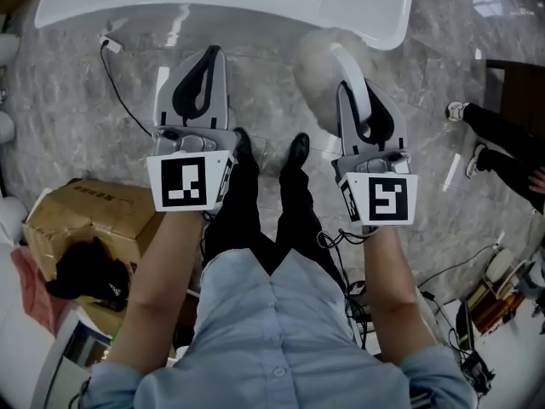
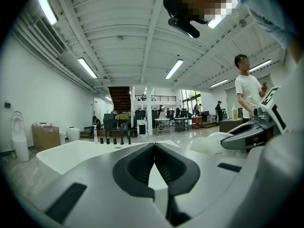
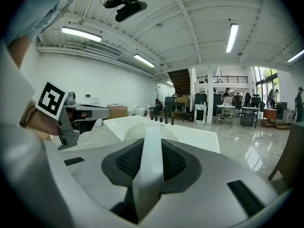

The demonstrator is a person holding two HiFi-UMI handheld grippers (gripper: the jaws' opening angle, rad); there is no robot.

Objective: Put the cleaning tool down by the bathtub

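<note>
Both tongs hang above the marble floor (image 1: 77, 100), near the bathtub (image 1: 221, 2). The right gripper (image 1: 353, 92) clamps the cleaning tool (image 1: 317, 66) by its white handle (image 3: 151, 146). The fluffy head juts ahead towards the tub. The left gripper (image 1: 204, 75) is pinched together, empty. The tool looks light, with a stiff, slick handle and a soft head.

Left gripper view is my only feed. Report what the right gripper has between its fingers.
Observer: The right gripper is clamped on the white handle of the cleaning tool.
Operator: Give me where its head is.
Observer: In the head view, the fluffy head hangs just short of the bathtub rim, over the marble floor. I can't tell if it touches.
Operator: Name anything near my feet.
Observer: A cardboard box sits on your left side.
</note>
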